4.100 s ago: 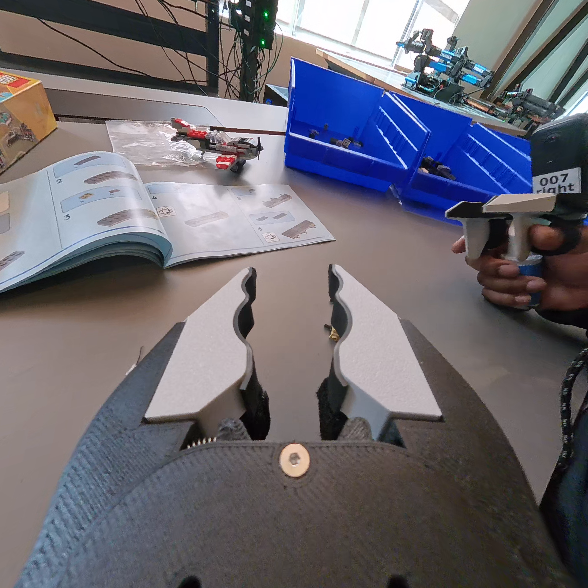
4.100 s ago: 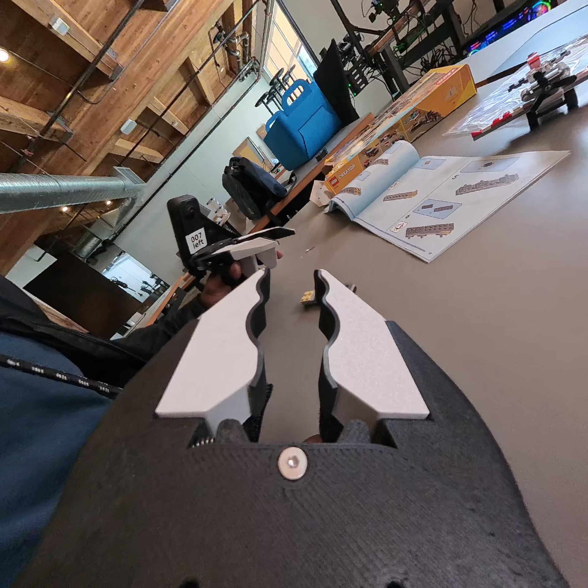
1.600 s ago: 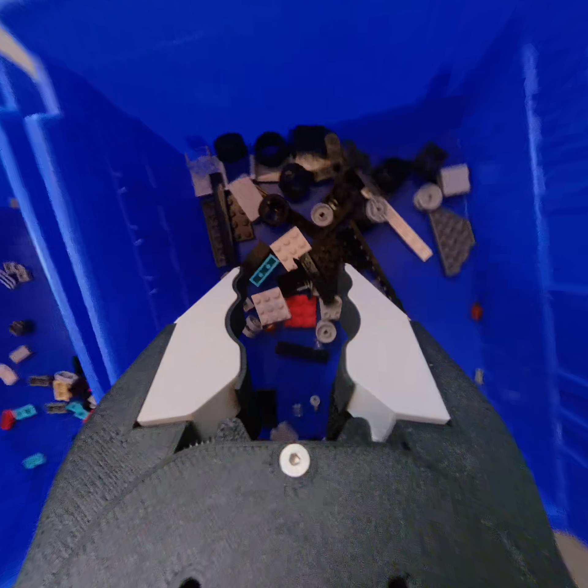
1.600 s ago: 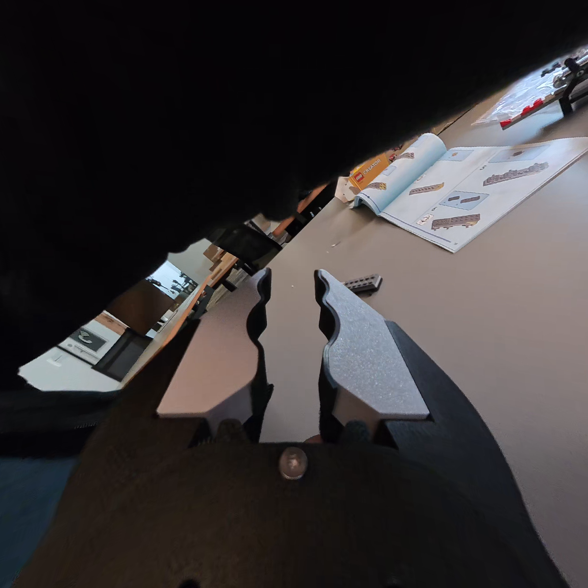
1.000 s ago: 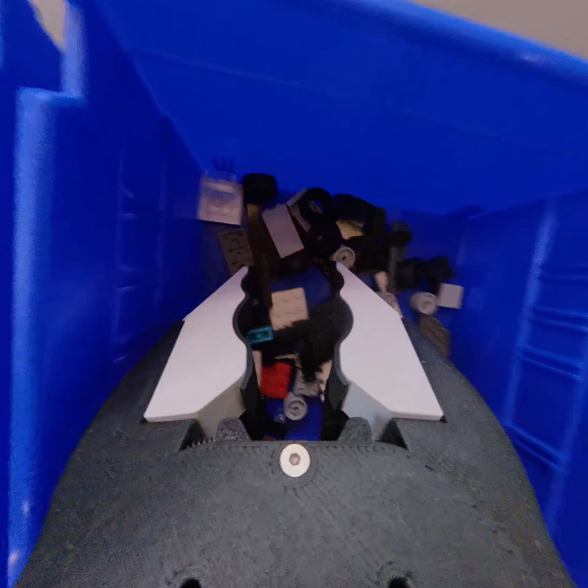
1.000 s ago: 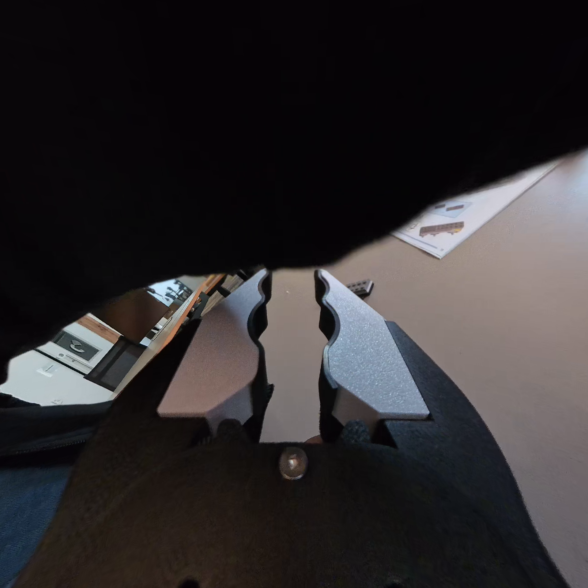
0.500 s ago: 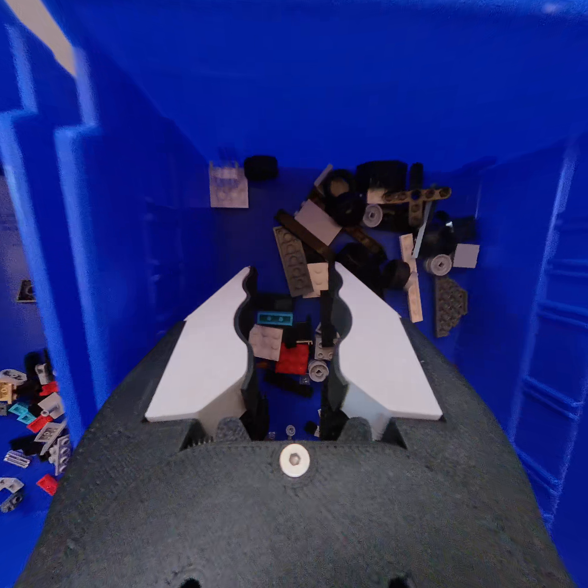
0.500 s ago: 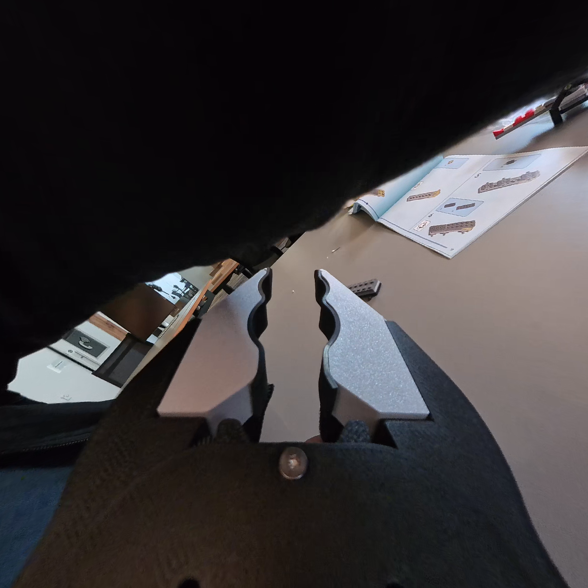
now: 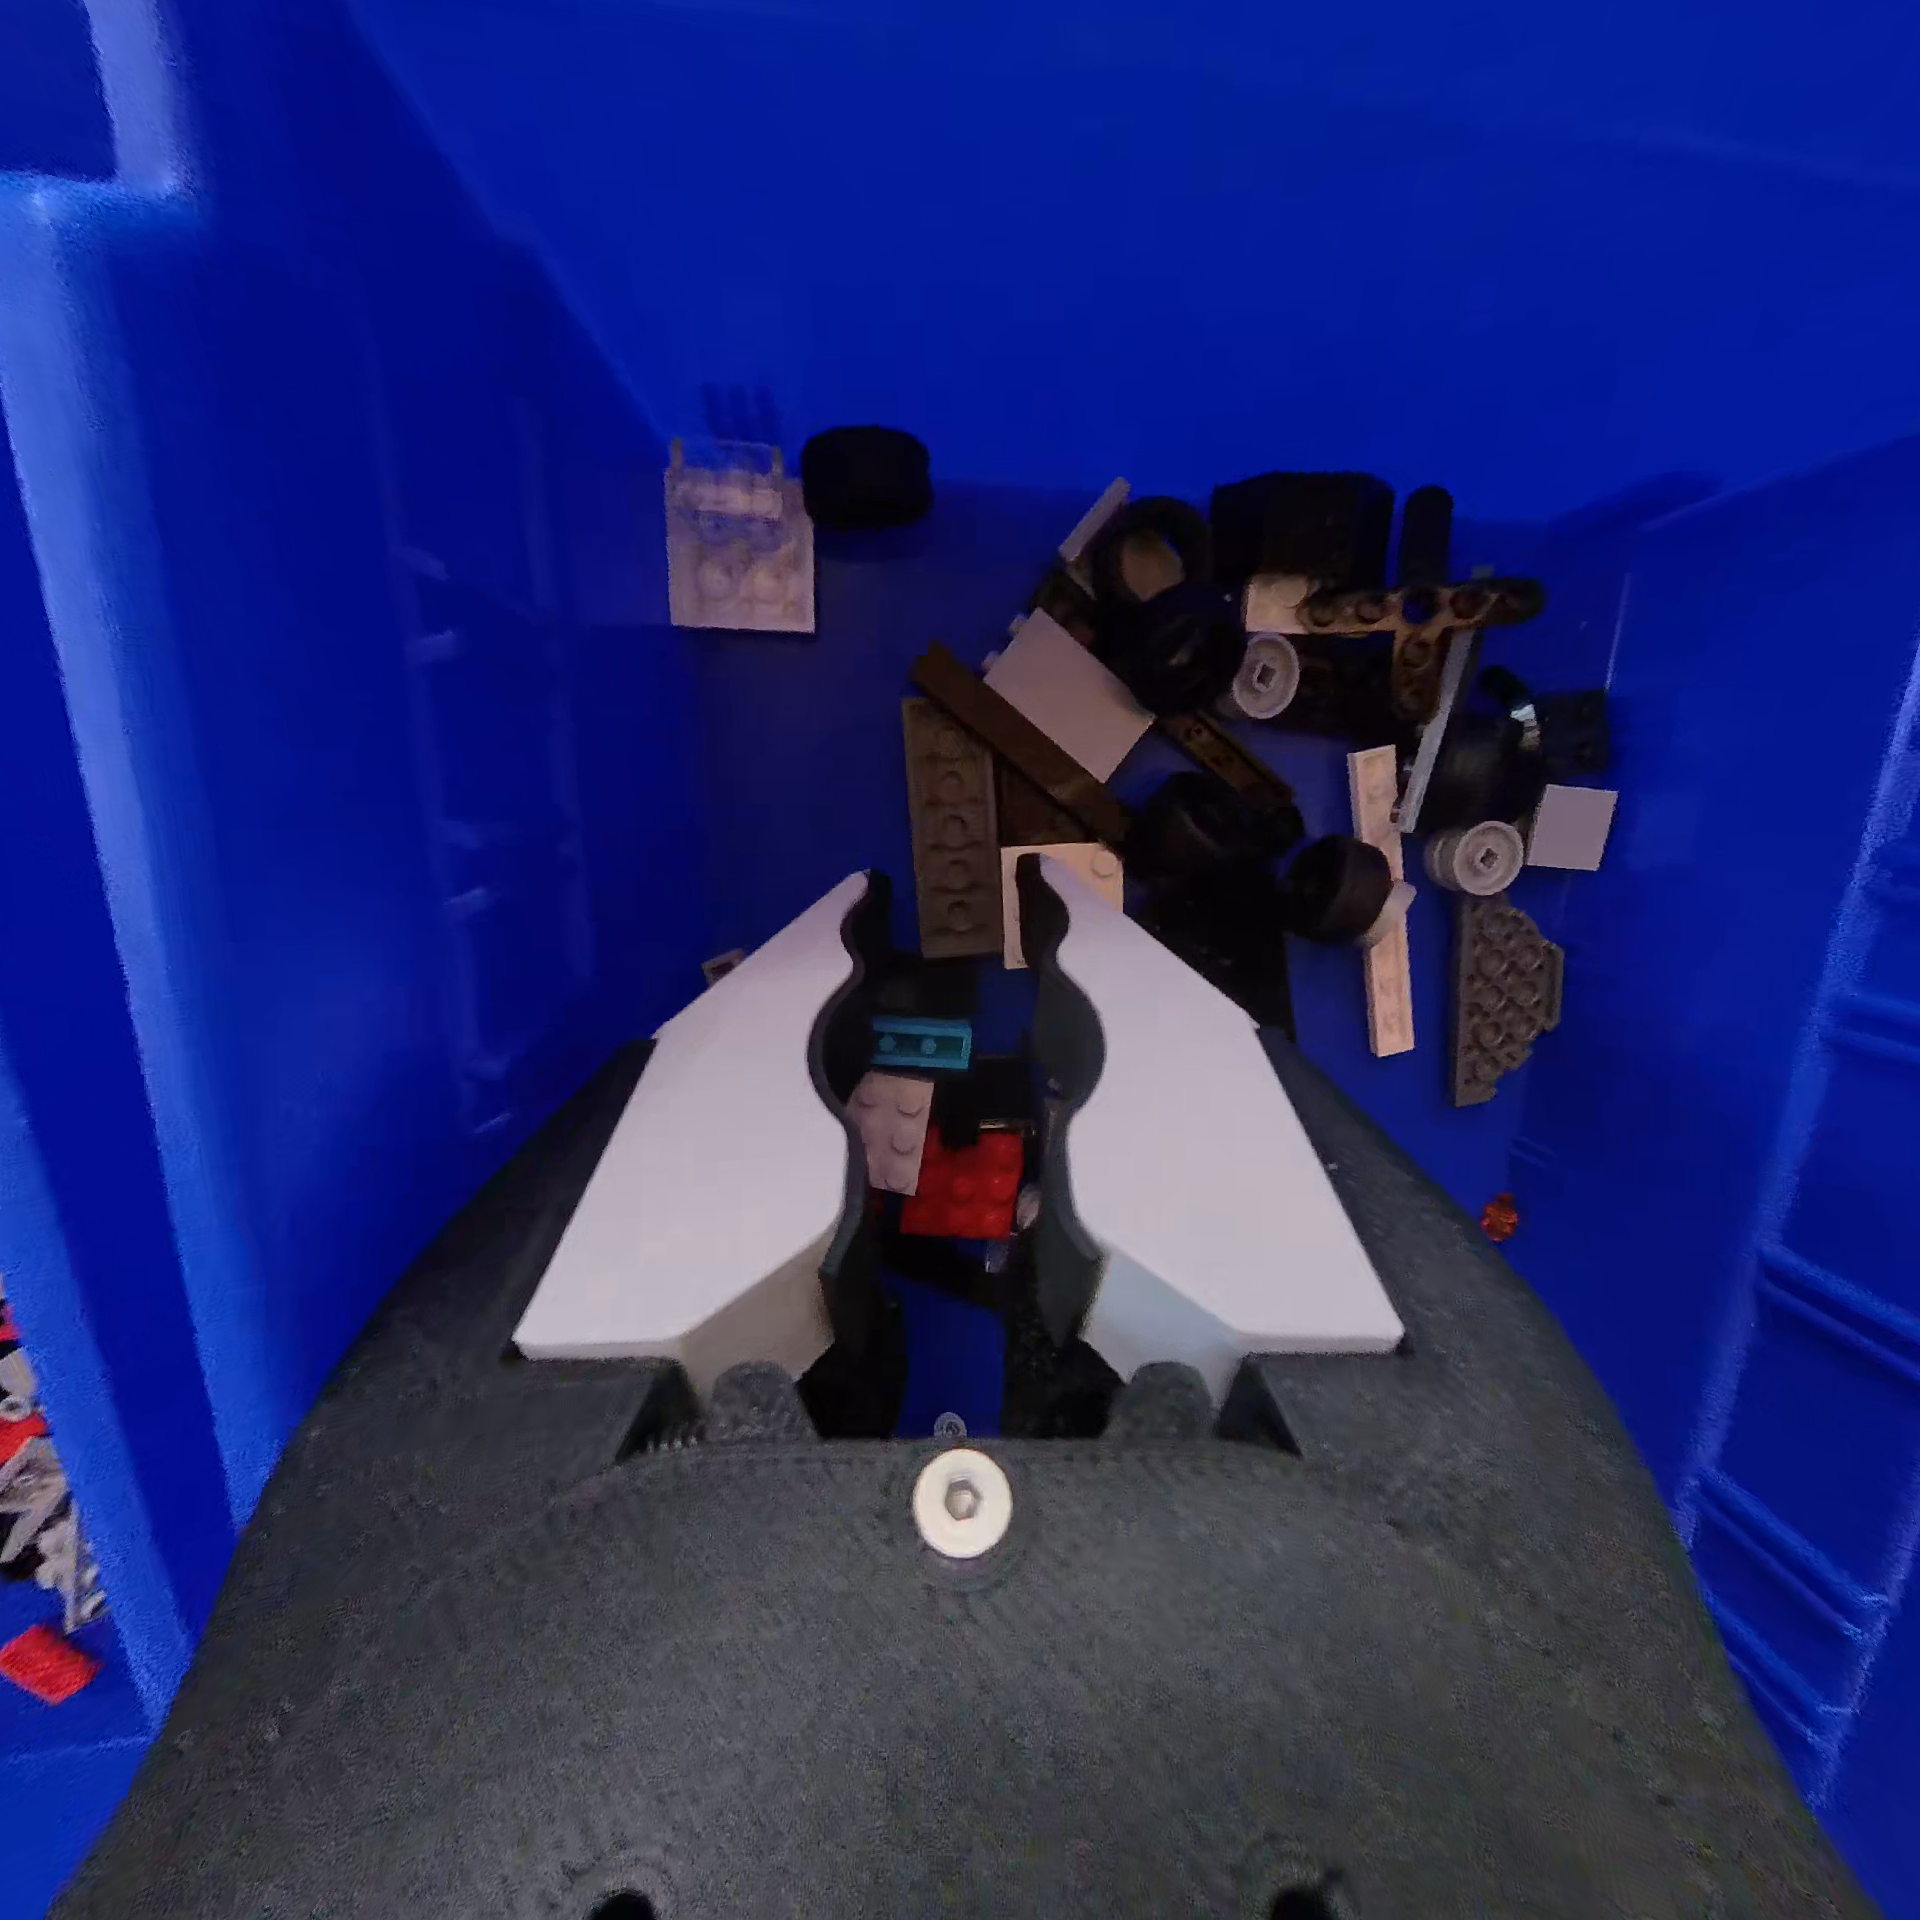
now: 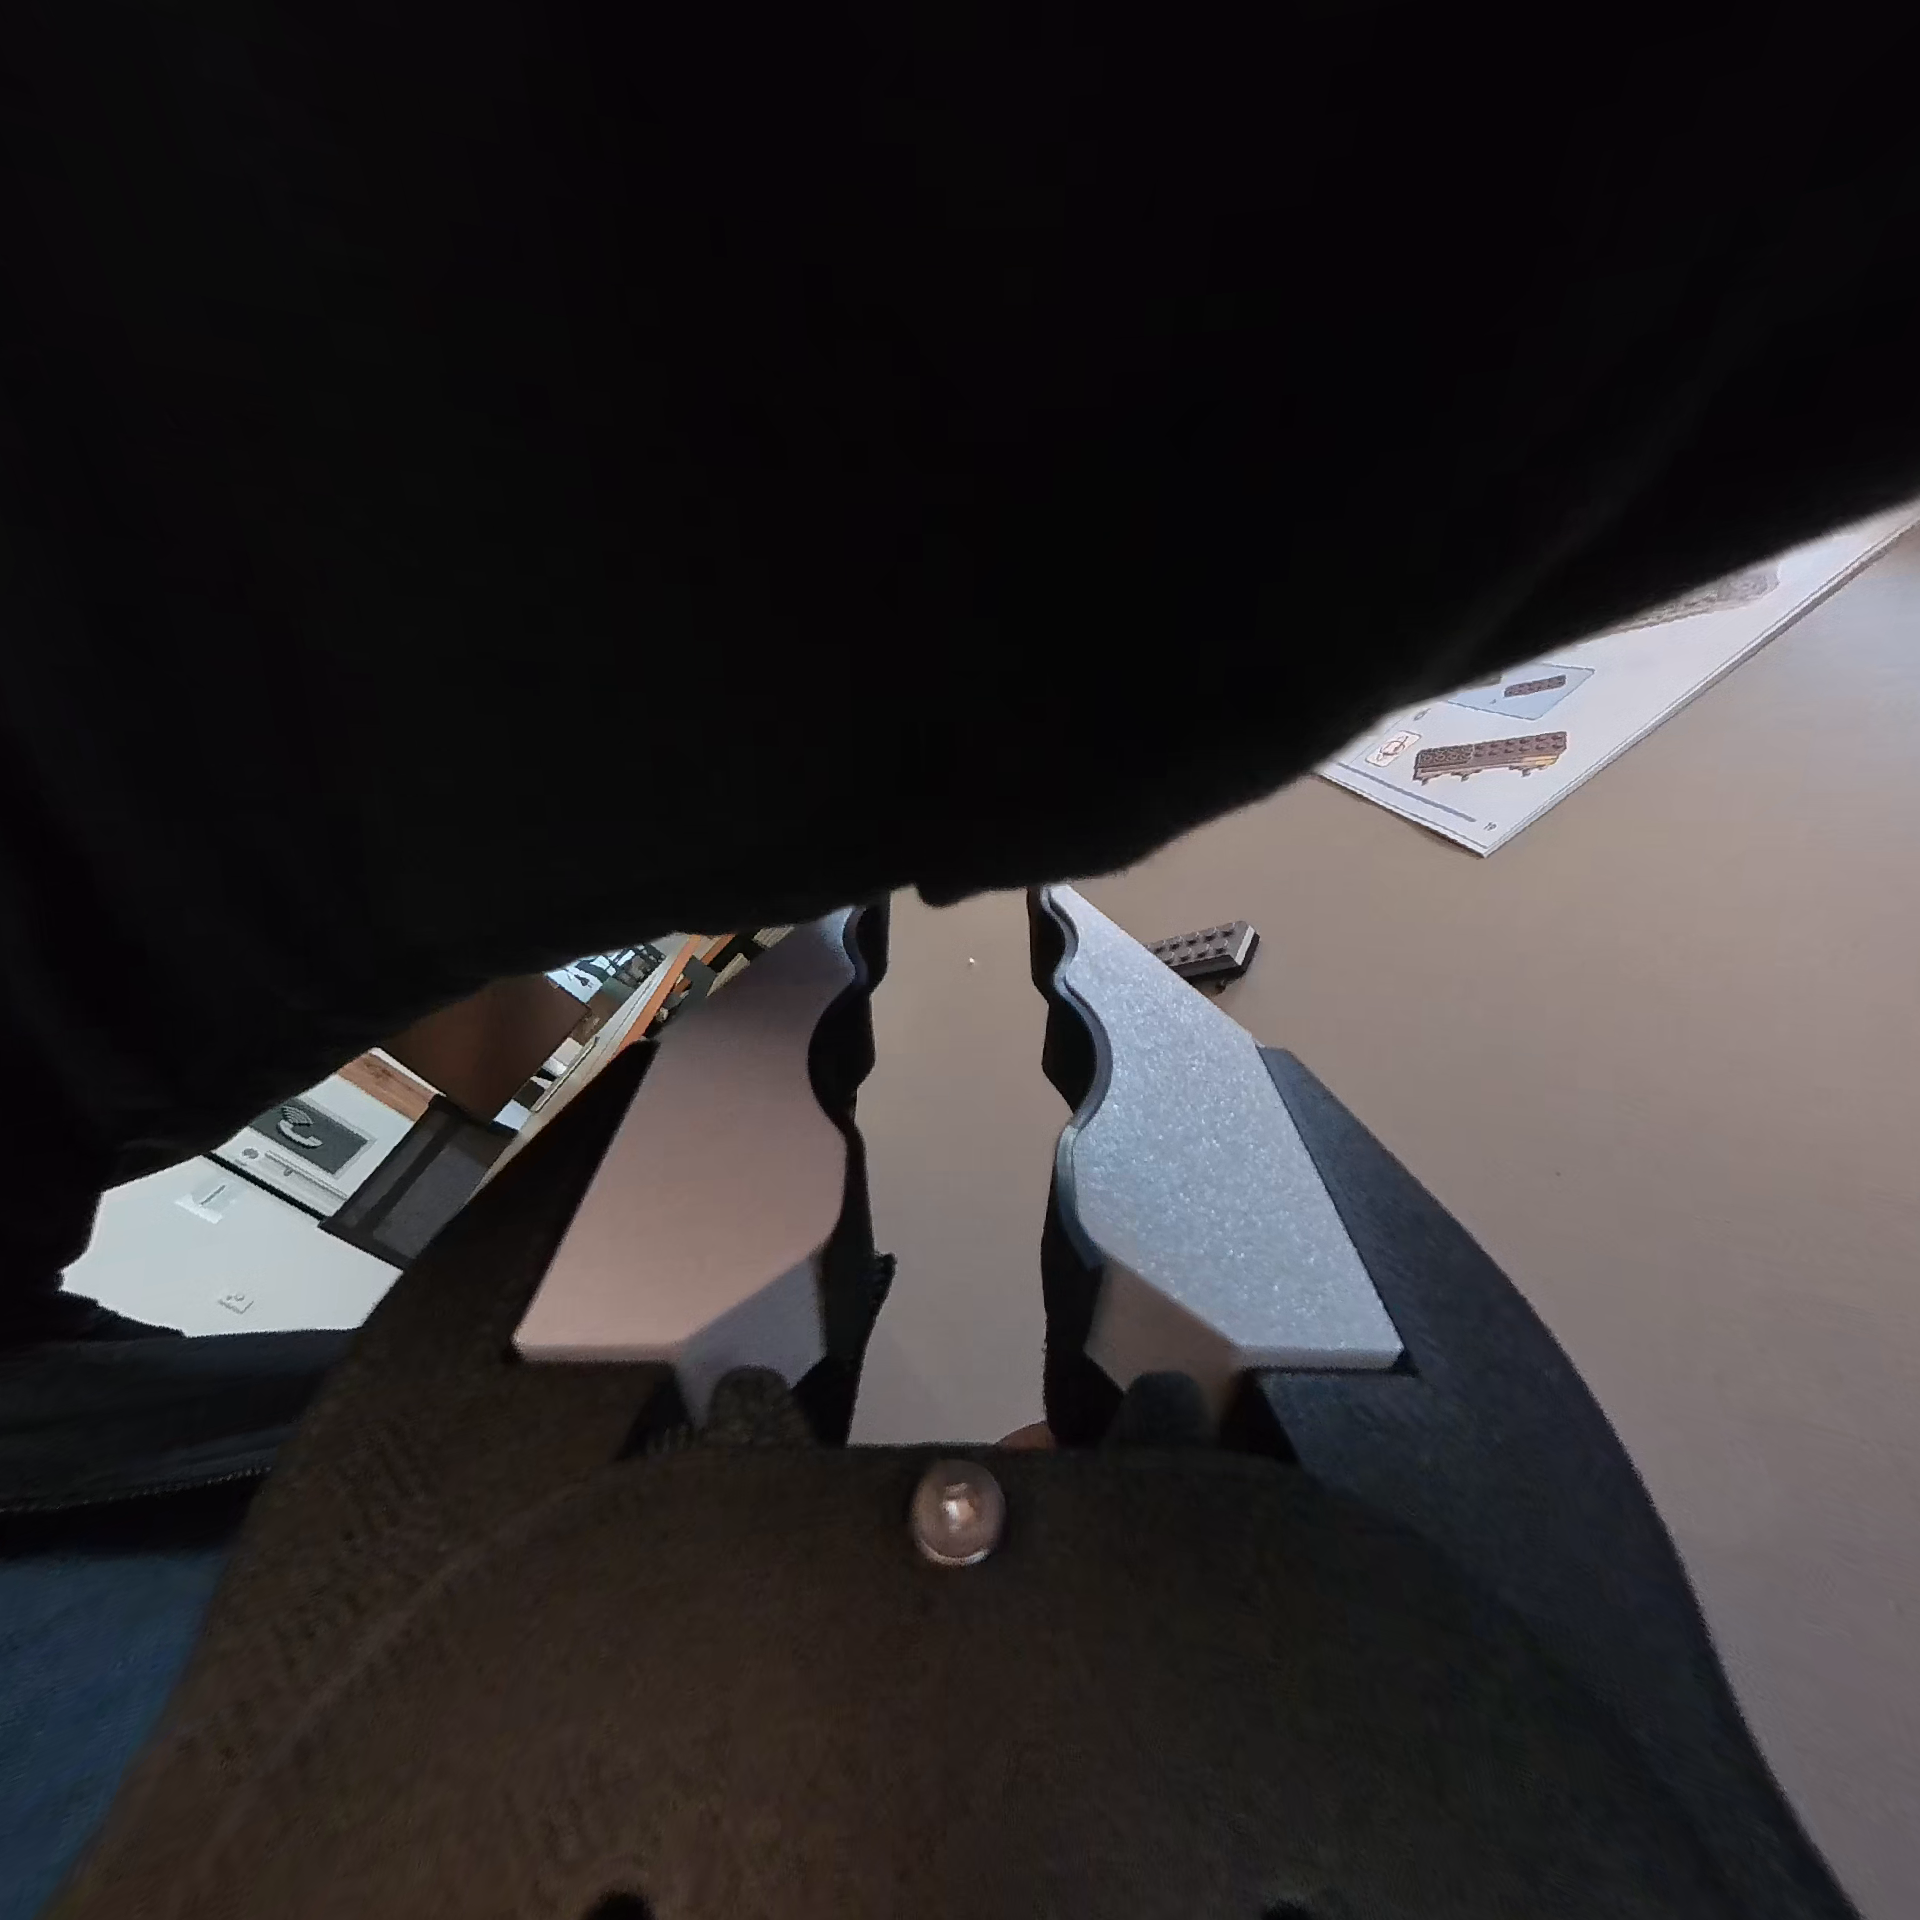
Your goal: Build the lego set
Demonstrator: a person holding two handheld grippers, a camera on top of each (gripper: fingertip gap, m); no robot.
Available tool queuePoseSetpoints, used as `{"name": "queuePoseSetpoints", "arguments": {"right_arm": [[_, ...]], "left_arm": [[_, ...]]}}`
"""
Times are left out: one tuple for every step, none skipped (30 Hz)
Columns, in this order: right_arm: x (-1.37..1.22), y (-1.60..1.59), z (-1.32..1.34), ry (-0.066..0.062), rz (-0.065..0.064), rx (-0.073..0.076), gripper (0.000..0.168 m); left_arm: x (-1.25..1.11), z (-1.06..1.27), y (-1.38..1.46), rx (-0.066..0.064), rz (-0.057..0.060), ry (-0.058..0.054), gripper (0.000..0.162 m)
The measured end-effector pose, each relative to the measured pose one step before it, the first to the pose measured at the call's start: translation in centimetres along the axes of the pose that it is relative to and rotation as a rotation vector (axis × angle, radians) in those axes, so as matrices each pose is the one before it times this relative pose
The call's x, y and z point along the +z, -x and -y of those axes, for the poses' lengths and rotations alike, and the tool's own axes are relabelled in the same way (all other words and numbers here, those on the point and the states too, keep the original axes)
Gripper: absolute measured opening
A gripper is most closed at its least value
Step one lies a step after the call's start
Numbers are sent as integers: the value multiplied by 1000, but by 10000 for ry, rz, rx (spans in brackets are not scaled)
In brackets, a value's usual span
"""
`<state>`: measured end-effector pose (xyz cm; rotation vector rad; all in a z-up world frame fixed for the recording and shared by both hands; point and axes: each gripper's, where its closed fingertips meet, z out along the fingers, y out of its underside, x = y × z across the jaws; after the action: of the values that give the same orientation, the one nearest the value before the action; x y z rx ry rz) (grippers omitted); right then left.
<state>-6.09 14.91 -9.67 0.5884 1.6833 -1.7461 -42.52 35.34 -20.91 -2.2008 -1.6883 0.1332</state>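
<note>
Left gripper [image 9: 948, 894] hovering inside blue bin [image 9: 1143, 260], fingers parted, empty, hunting dark plate [image 9: 951, 826]; right gripper [image 10: 956, 914] idling open, empty.

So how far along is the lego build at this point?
Early. Done: one dark studded plate lies on the table beside the open instruction booklet. In hand: nothing; the left tongs hang open over loose pieces in the blue bin, and the right tongs are open, empty. Picking and joining remain.

Bin view bright, soft-blurred; right view mostly black, dim.
</note>
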Motion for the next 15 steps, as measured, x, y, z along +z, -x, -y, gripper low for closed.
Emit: {"name": "queuePoseSetpoints", "arguments": {"right_arm": [[20,17,-13,0,10,9,27],[11,11,-8,0,5,-2,27],[14,5,-30,11,-2,-5,27],[23,15,-26,14,1,-3,27],[10,14,-9,1,5,1,27],[6,24,2,-7,10,3,27],[11,18,-1,1,4,-1,27],[7,3,-9,6,-4,-5,27],[2,20,1,-1,5,-2,27],[-2,28,11,-8,9,1,27],[-12,30,27,-9,10,0,27],[-6,12,13,-5,2,1,27],[-8,7,4,-3,4,1,27],[-12,26,20,-10,9,4,27],[-9,30,26,-14,11,6,27]], "left_arm": [[0,2,-55,-37,-78,-10,25],[-8,-6,-30,12,-9,-3,25],[0,2,-34,5,7,-13,25],[1,-11,-11,4,3,-10,25],[5,3,-5,13,-2,-7,25],[-17,-13,5,12,-6,3,25],[-8,-21,8,24,2,10,25],[-16,12,53,40,24,4,25],[-27,8,63,51,36,5,25],[-18,16,48,51,48,-2,25],[-21,32,36,31,45,-19,25],[-32,57,16,10,30,-36,25],[-40,68,22,16,30,-34,25],[-27,46,65,51,55,-19,25],[8,-19,104,80,83,17,25]]}}
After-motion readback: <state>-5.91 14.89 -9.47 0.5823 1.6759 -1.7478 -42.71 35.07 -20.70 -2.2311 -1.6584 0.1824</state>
